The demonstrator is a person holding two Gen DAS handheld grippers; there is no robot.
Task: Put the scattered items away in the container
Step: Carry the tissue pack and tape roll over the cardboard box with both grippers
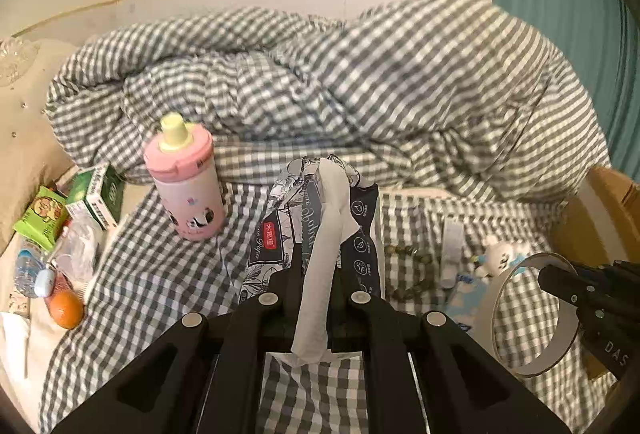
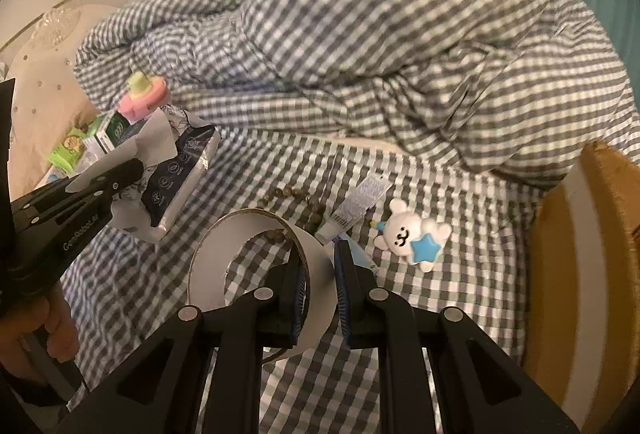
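While the left gripper [image 1: 316, 298] at lower centre pinches the tissue [image 1: 320, 254] trailing from its soft pack [image 1: 320, 218], that light sheet may tear; grip the pack. Right view: right gripper [image 2: 320, 286] clamps the stiff, light ring [image 2: 256, 274] at centre, box [image 2: 600, 254] at right edge.

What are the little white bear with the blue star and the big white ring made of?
The white bear with the blue star looks like hard, glossy plastic or resin: smooth, with bright shine spots. It could be rubbery; the picture leaves that open. The wide white ring, pinched in the right gripper, looks like a matte tape roll: a thin, stiff band, maybe paper or plastic.
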